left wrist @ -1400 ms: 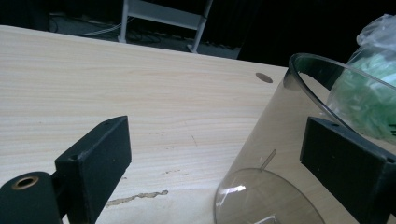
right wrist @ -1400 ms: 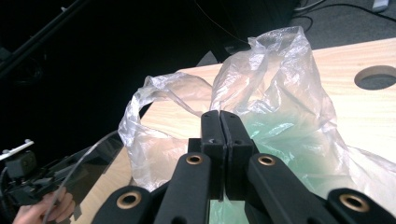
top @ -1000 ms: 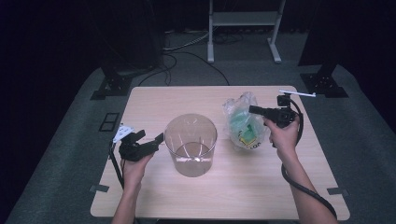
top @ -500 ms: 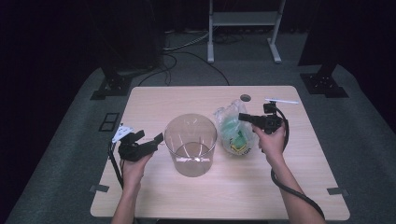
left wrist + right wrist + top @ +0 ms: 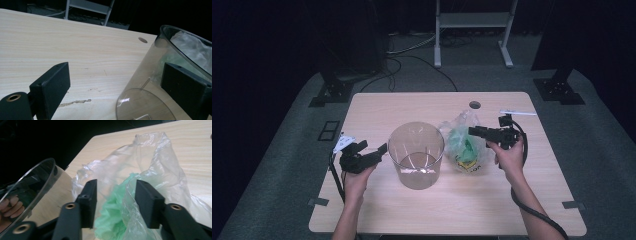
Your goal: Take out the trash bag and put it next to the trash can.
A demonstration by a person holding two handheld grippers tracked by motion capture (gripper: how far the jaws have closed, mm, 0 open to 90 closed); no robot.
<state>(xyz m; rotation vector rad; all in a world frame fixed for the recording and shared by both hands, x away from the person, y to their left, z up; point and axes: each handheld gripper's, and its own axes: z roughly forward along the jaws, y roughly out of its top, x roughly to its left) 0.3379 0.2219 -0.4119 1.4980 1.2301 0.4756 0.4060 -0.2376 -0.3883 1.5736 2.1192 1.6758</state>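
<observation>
Your left gripper (image 5: 382,149) straddles the wall of the one tall clear plastic cylinder container (image 5: 416,154) at mid-table, jaws wide, one inside, one outside, not pressing. Just right of it lies one crumpled clear plastic bag with green contents (image 5: 464,146). Your right gripper (image 5: 116,202) has just been opening, jaws around the bag's top, not pinching. Next, likely: close on the plastic and lift it.
</observation>
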